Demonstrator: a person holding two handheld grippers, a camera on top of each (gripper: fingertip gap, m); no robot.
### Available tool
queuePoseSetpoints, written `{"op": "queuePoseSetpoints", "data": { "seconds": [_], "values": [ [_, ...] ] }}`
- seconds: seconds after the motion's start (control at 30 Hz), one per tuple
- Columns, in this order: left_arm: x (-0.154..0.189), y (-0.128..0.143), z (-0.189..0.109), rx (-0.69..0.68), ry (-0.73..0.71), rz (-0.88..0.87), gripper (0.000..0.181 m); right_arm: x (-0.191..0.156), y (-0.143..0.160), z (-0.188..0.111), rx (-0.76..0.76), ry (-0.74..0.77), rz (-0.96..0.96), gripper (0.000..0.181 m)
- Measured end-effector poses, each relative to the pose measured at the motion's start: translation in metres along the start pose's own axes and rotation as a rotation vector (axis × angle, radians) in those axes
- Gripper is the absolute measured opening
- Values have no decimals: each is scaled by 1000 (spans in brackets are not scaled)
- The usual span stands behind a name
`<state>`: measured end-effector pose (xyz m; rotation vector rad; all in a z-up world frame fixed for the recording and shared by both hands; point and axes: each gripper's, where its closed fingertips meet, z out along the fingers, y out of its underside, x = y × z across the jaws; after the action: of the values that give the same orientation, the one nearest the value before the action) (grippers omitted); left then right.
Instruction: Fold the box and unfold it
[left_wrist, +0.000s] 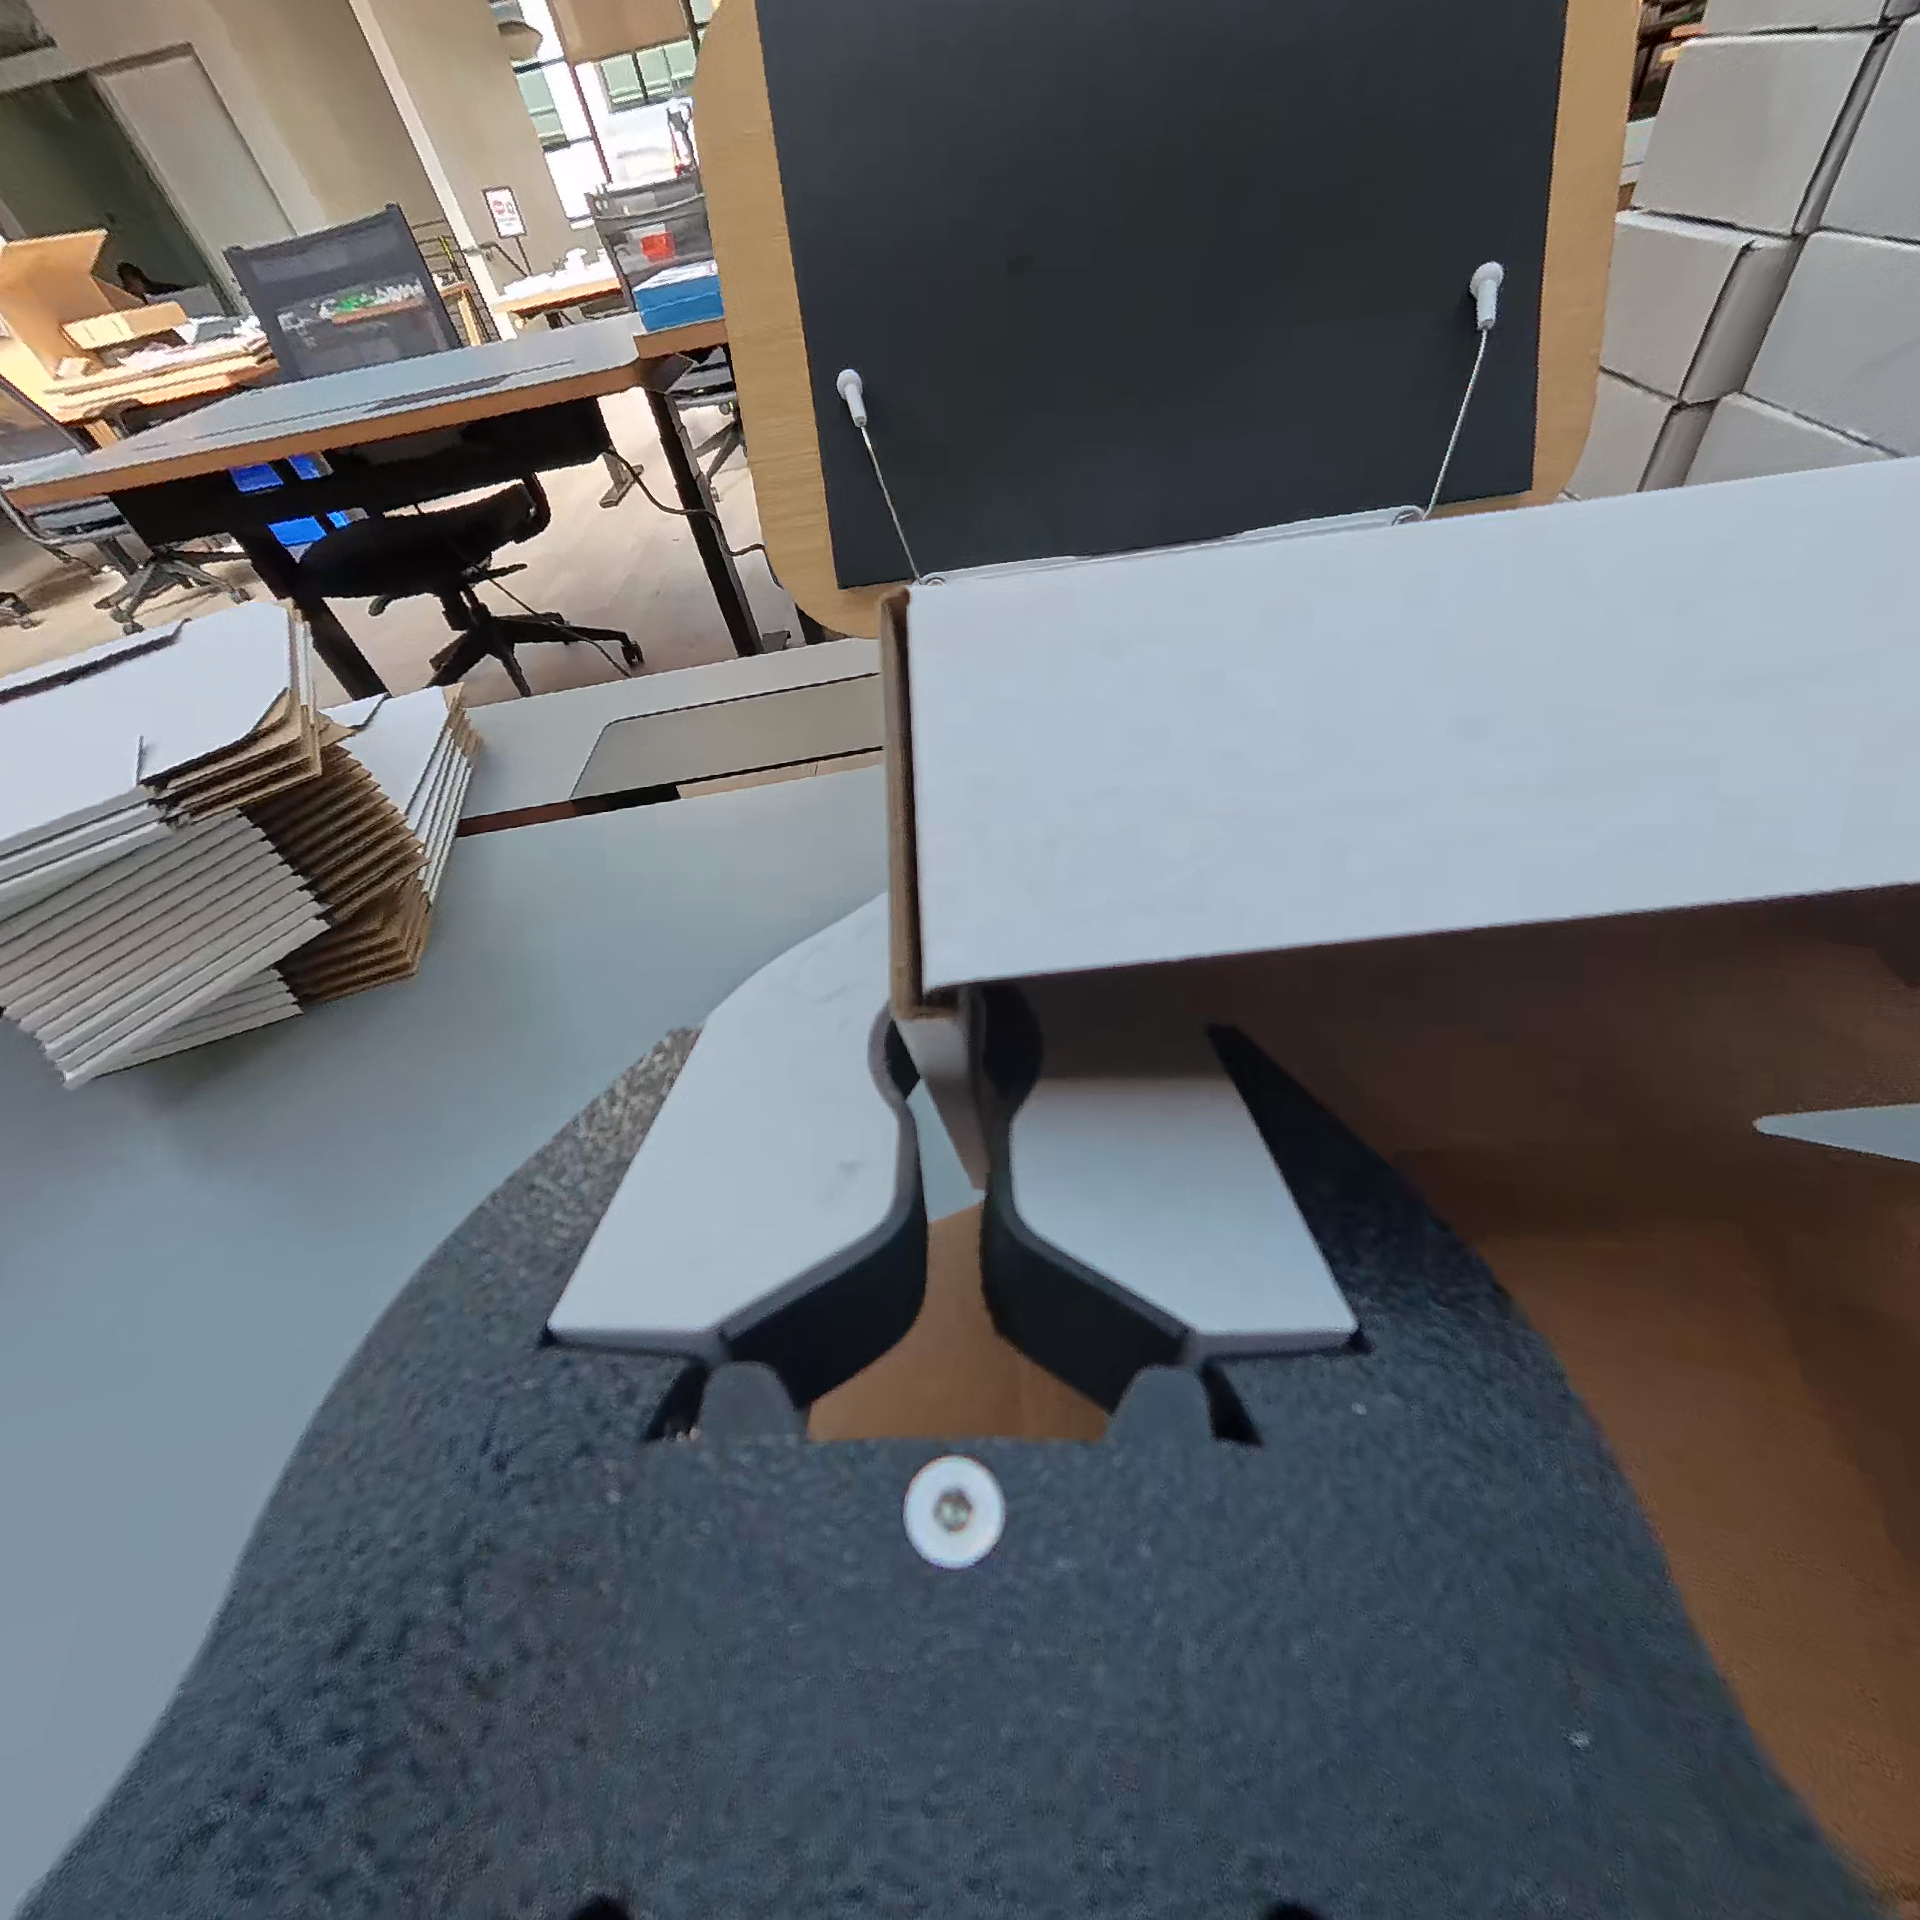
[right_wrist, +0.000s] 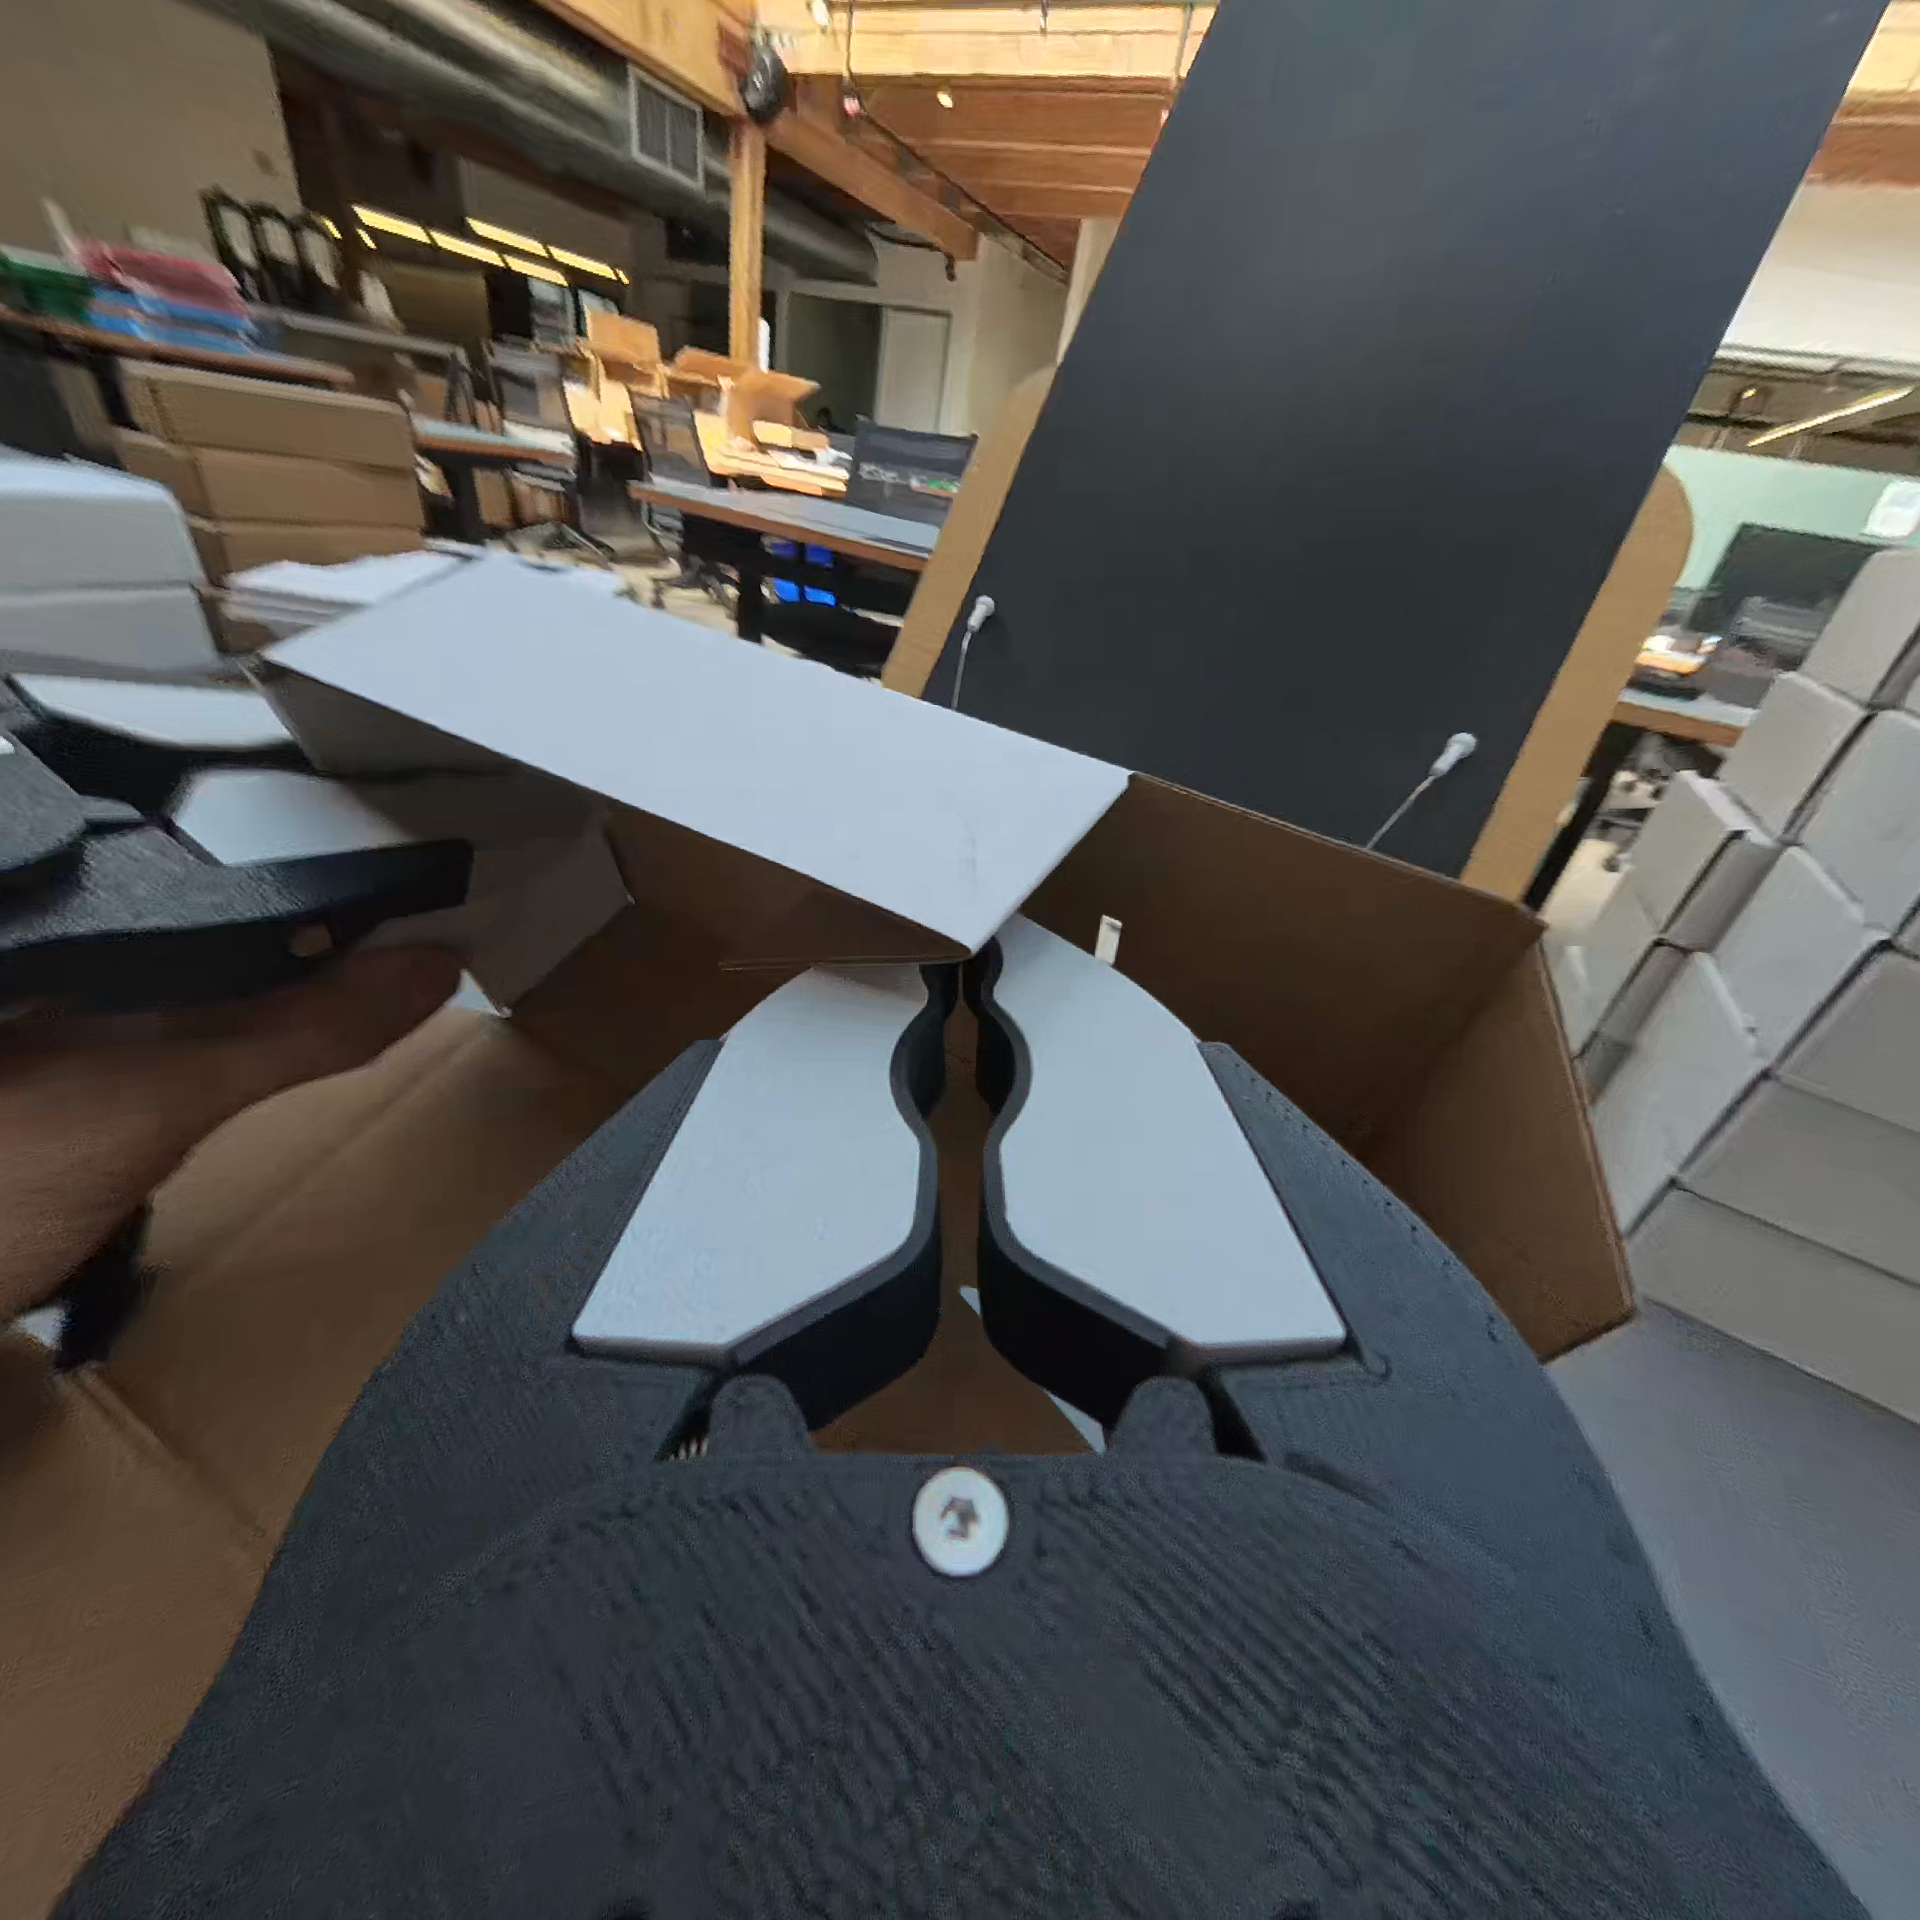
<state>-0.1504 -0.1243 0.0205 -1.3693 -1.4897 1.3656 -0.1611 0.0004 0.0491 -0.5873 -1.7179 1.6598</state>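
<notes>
The cardboard box (left_wrist: 1351, 758) is white outside and brown inside, and lies partly folded on the grey table (left_wrist: 260, 1195). A long white wall panel tilts over the brown interior (left_wrist: 1610, 1299). My left gripper (left_wrist: 951, 1049) is shut on a small white flap at the panel's left lower corner. In the right wrist view the same white panel (right_wrist: 727, 769) slopes across, with a brown side flap (right_wrist: 1351, 1039) standing to the right. My right gripper (right_wrist: 961, 982) is shut at the panel's right lower corner, its tips tucked under the edge. The left gripper (right_wrist: 343, 821) and a hand show at left.
A stack of flat box blanks (left_wrist: 208, 810) sits on the table at left. A dark board with a wood rim (left_wrist: 1143, 281) stands behind the box. Stacked white boxes (right_wrist: 1818, 987) fill the right side. Desks and chairs stand farther back.
</notes>
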Motion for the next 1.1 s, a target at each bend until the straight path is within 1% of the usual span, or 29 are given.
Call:
{"op": "queuePoseSetpoints", "data": {
  "seconds": [0.1, 0.17, 0.2, 0.27, 0.33, 0.4, 0.47, 0.6, 0.67, 0.73, 0.8, 0.87, 0.93, 1.0, 1.1],
  "values": [
    [4, 0, -2, 20, -5, 55, 6, -5, -15, -2, 106, -122, 289, 0],
    [12, 5, 0, 20, -4, 102, 8, -1, -21, -4, 159, -130, 368, 0],
    [17, 8, 0, 21, 4, 108, 9, -1, -25, -5, 184, -134, 372, 0],
    [26, 12, 0, 23, 26, 102, 9, 0, -23, -6, 188, -145, 389, 0],
    [29, 16, 1, 22, 37, 80, 9, -1, -14, -3, 149, -165, 426, 0],
    [28, 19, 3, 6, 51, 35, 9, -1, -2, -2, 90, -161, 419, 0],
    [25, 19, 4, -4, 71, -52, 7, -7, 7, -2, 46, -168, 402, 0],
    [11, 12, 6, 6, 71, -134, 5, -15, 13, -6, 15, -171, 410, 0],
    [4, 10, 8, -1, 69, -153, 5, -21, 9, -13, 25, -199, 439, 2],
    [-7, 9, 11, -7, 70, -190, 5, -26, 8, -23, 5, -212, 434, 2],
    [-21, 9, 13, -8, 39, -197, 5, -22, 12, -32, -18, -190, 451, 1],
    [-32, 8, 14, -5, 39, -246, 5, -12, 15, -41, -1, -167, 568, 0],
    [-43, 5, 13, 5, 18, -258, 5, 3, 23, -44, 3, -149, 698, 0],
    [-45, 3, 10, 16, 19, -264, 5, 21, 39, -42, -13, -116, 830, 0],
    [-44, -1, 4, 35, 30, -275, 5, 36, 61, -34, -44, -161, 1061, 0]
  ]
}}
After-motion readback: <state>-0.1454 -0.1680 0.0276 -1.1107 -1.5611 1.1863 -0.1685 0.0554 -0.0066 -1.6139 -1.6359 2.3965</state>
